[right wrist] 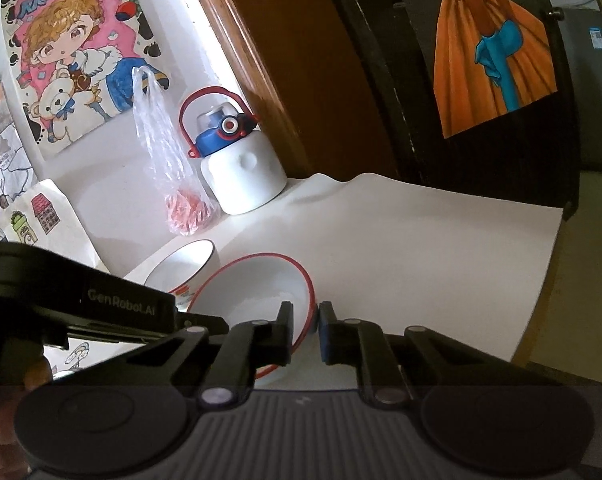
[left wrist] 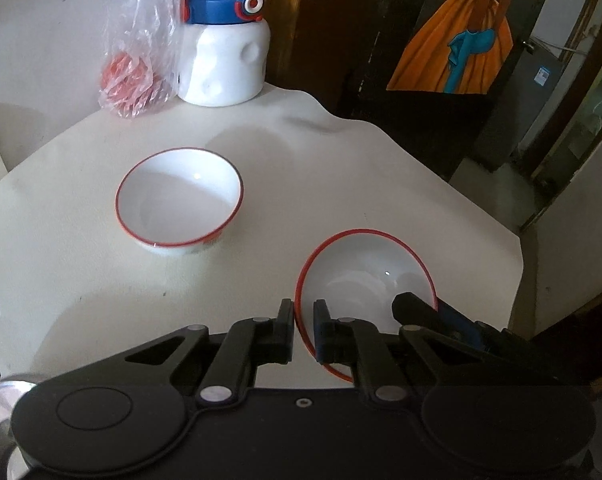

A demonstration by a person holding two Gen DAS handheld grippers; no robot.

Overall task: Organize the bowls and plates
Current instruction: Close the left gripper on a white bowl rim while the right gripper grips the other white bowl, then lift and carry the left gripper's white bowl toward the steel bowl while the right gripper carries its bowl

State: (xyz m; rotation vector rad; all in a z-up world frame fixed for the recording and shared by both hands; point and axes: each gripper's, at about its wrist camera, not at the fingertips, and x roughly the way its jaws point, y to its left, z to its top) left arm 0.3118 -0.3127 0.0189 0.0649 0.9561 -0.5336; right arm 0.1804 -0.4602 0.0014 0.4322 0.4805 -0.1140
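Two white bowls with red rims are on the white table. One bowl stands upright at centre left. The other bowl is tilted near the right edge. My left gripper is shut on its near rim, one finger inside and one outside. My right gripper is shut on the same tilted bowl at the opposite rim, and its fingers show in the left wrist view. In the right wrist view the upright bowl sits just behind the tilted one.
A white water bottle with a blue lid and a clear plastic bag holding something red stand at the table's back. The table edge runs close to the right of the tilted bowl. Drawings cover the wall on the left.
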